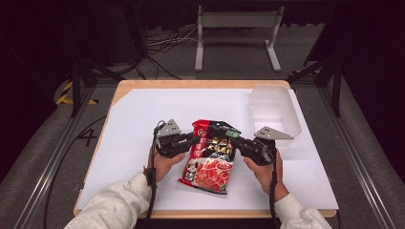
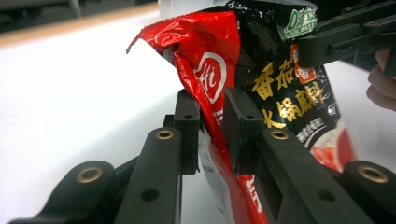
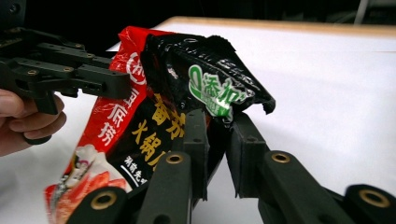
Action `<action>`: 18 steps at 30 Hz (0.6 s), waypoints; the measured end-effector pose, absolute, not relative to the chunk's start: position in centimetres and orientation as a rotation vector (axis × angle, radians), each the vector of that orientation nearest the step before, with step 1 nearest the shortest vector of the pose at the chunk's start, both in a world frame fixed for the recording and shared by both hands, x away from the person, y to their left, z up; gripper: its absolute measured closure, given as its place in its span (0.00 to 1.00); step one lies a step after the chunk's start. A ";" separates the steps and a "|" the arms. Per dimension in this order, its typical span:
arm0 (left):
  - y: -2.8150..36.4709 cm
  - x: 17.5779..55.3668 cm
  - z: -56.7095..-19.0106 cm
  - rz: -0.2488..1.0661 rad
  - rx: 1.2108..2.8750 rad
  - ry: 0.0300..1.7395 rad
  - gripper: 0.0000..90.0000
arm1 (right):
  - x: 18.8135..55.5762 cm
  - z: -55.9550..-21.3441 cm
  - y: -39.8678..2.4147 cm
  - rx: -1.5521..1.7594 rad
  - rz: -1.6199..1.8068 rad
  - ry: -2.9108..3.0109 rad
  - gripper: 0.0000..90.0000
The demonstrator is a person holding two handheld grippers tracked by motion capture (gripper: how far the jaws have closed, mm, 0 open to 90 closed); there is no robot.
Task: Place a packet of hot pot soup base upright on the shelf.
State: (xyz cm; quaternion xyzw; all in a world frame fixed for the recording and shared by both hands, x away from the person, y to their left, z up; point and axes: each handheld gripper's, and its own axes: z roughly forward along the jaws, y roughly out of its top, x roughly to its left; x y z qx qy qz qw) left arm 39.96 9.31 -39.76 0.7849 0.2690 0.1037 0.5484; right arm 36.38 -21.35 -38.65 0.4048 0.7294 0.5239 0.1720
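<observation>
Sauce packet [image 1: 210, 152] between both tools' jaws

From my seat, the high view looks forward and down on the whole table [image 1: 143, 102] from well back. My left gripper view sits close behind its own jaws, looking along them at the red sauce packet [image 2: 219, 70]. My right gripper view does likewise from the packet's other side. All three share that packet.

A lab: black curtains, floor cables [image 1: 160, 40], metal frame [image 1: 237, 33], white-covered table [image 1: 138, 119].
</observation>
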 end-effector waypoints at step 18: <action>10.3 38.1 -37.2 0.321 1.797 0.541 0.91 | 33.4 -35.1 -20.9 0.907 1.498 2.026 0.92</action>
